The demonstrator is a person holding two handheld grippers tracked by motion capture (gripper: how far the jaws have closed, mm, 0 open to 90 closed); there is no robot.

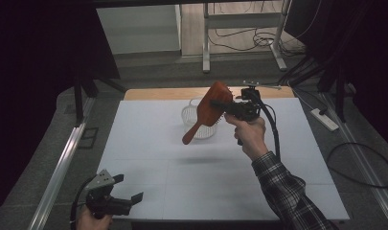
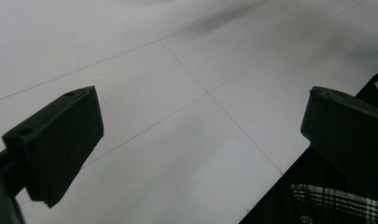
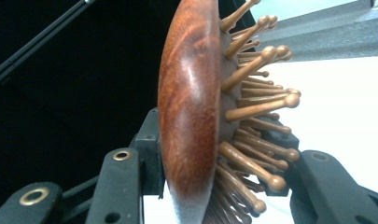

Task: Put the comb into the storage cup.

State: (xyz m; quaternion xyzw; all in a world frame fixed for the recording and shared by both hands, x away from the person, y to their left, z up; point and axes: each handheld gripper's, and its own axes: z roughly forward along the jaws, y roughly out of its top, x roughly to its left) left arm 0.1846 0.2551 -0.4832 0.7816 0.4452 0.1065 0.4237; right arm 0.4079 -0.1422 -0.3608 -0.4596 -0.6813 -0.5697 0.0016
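Holding wooden hairbrush (image 1: 213,106) up in air w/ right tongs (image 1: 223,105), clamped across the paddle head, one jaw on the smooth back, other in among the bristle pins (image 3: 252,107). Handle hanging down-left, free, prob. so it can drop first into clear plastic basket (image 1: 193,120) just behind/below on the white desk (image 1: 220,177). Brush hovering over basket's near rim, not touching anything. Left tongs (image 1: 129,189) parked low at desk's near-left corner, jaws wide apart, nothing between, apparently out of the way. Grip on head looks firm; pins may let it slip a bit.
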